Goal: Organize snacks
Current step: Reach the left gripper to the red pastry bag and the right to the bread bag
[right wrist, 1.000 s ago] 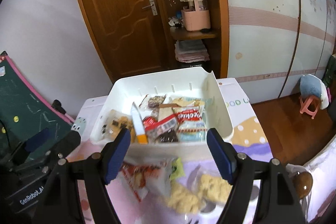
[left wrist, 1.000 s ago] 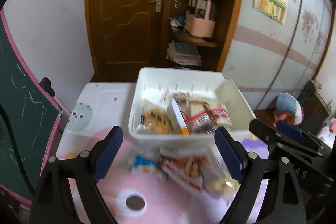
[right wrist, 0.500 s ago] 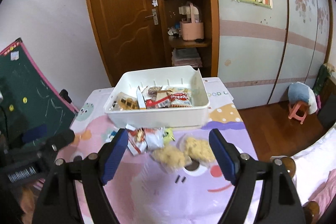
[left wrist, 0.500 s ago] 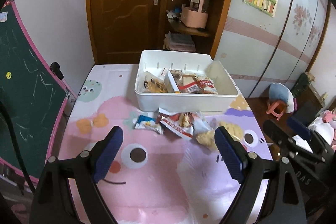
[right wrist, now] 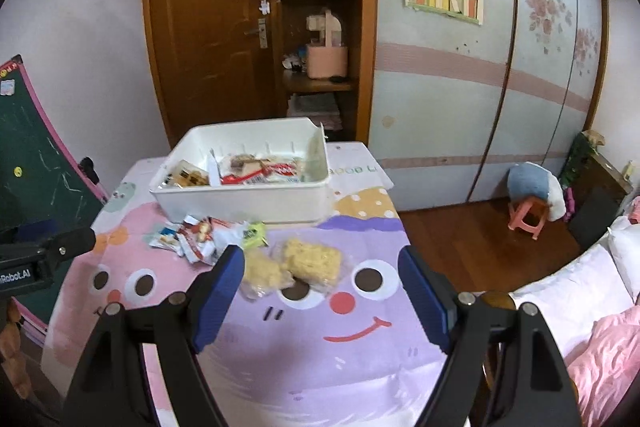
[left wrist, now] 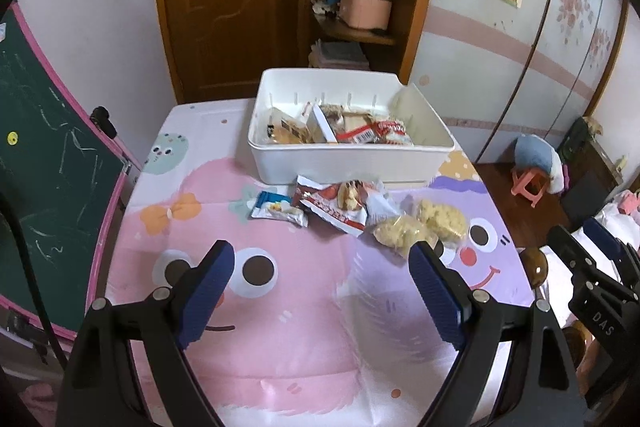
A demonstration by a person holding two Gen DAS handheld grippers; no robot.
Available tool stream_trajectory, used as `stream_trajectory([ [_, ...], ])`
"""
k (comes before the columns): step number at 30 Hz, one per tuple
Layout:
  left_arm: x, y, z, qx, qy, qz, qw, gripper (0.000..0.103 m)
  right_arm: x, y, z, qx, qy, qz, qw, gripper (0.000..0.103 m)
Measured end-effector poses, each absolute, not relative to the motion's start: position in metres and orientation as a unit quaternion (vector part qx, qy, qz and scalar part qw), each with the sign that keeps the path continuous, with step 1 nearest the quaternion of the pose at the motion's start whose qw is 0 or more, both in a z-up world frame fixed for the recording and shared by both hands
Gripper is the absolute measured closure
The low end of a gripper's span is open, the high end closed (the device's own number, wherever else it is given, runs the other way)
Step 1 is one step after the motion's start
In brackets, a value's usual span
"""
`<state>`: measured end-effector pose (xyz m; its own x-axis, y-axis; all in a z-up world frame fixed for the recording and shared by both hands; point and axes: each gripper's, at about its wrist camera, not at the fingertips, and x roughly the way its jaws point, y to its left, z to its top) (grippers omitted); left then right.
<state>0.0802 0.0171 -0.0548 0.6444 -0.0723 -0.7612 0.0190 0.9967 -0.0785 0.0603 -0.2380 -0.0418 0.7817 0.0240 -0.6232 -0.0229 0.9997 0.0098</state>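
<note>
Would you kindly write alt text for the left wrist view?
Open left gripper, holding nothing, above a pink cartoon tablecloth. Beyond it, loose snack packets lie before a white bin of snacks.

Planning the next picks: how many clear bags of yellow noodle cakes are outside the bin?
2, side by side on the mat before the white bin: left bag, right bag. None visibly hidden.

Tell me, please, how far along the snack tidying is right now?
Partly done: several packets already lie in the white bin. Both hand-held grippers, left and right, are open and empty. Loose wrappers and two clear noodle packs remain on the mat.
</note>
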Motion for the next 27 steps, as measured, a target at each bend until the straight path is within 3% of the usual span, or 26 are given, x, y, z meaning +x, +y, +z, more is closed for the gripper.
stream_trajectory([
  [27,0.177,-0.018,-0.133,-0.032,0.510,-0.058,0.858,0.015,0.145,-0.245,-0.133,0.002,0.448,0.082,0.890,0.023],
])
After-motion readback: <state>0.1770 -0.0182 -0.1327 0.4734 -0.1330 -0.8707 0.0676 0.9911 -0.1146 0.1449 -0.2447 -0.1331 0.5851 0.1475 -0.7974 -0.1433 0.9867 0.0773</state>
